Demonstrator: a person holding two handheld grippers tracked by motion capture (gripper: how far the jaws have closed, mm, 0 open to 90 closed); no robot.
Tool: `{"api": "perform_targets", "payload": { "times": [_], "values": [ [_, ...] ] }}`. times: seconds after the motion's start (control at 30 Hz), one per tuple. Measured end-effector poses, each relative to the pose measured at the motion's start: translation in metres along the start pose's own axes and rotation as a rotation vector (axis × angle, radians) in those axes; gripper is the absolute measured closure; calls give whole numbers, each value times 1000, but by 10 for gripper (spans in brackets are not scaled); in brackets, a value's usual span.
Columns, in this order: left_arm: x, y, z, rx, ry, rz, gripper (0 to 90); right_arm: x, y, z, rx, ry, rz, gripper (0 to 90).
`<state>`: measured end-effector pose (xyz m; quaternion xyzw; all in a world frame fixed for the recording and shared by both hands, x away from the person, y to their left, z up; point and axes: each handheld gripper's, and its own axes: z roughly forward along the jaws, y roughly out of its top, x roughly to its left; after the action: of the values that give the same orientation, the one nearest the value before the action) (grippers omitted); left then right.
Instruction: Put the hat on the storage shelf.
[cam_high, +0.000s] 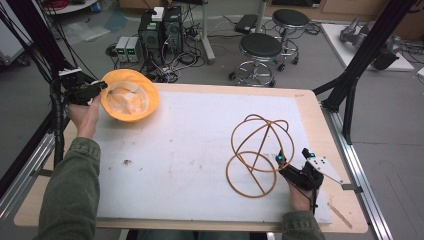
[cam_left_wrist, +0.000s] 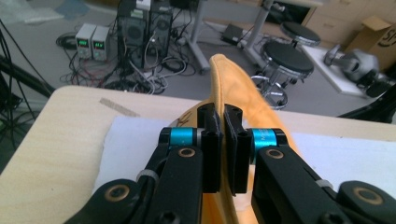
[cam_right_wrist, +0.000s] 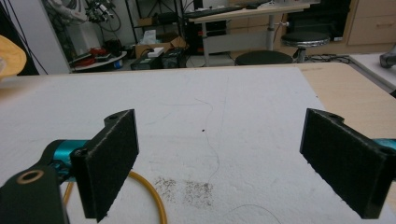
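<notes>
The jaws of the left gripper (cam_left_wrist: 223, 149) are pinched nearly closed on the brim of an orange hat (cam_high: 129, 95), the thin brim edge standing upright between the two black pads in the left gripper view. In the high view this gripper (cam_high: 98, 87) sits at the far left corner of the worktop (cam_high: 310, 107), held by the left hand (cam_high: 84, 112), with the hat tilted so that its pale inside faces up and toward the camera. The hat hangs over the far left corner of the white mat (cam_high: 190, 150), and whether its lower edge touches the mat I cannot tell. The jaws of the right gripper (cam_right_wrist: 219, 163) stand wide apart and hold nothing; between them lies bare mat (cam_right_wrist: 210, 107) with a few dark specks. In the high view the right gripper (cam_high: 286, 165) rests low at the near right of the mat, held by the right hand (cam_high: 300, 192), its tips just beside the near right side of a wire frame (cam_high: 257, 150). The frame is a set of thin tan hoops, with a round ring lying flat on the mat and arched loops rising behind it. A curved stretch of that yellow wire (cam_right_wrist: 149, 196) shows just under the left pad in the right gripper view. The hat and the frame are well apart, on opposite sides of the mat. Beyond the worktop, on the floor, are two black stools (cam_high: 260, 50) and electronic boxes with tangled cables (cam_high: 160, 35).
</notes>
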<state>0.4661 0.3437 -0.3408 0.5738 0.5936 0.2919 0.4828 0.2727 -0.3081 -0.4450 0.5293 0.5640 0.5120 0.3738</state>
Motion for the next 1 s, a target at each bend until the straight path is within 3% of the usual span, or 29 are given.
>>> {"api": "perform_targets", "payload": {
  "times": [0.23, 0.37, 0.63, 0.87, 0.93, 1.0],
  "values": [
    [-5, 9, -19, -76, -37, 13, 864, 0, 0, 0, -1, -5, -1, 106],
    [-11, 14, -31, -165, -78, 38, 864, 1, 0, 0, 0, -5, -9, 106],
    [-26, 26, -63, -369, -183, 17, 864, 1, 0, 0, -1, -3, -11, 106],
    [-41, 34, -83, -470, -240, 27, 863, 2, 0, 0, -2, -5, -9, 106],
    [-50, 40, -93, -506, -282, 37, 863, 2, 1, 0, -3, -4, -9, 106],
    [-54, 42, -95, -513, -289, 52, 862, 2, 1, 0, -2, -6, -4, 106]
  ]
}}
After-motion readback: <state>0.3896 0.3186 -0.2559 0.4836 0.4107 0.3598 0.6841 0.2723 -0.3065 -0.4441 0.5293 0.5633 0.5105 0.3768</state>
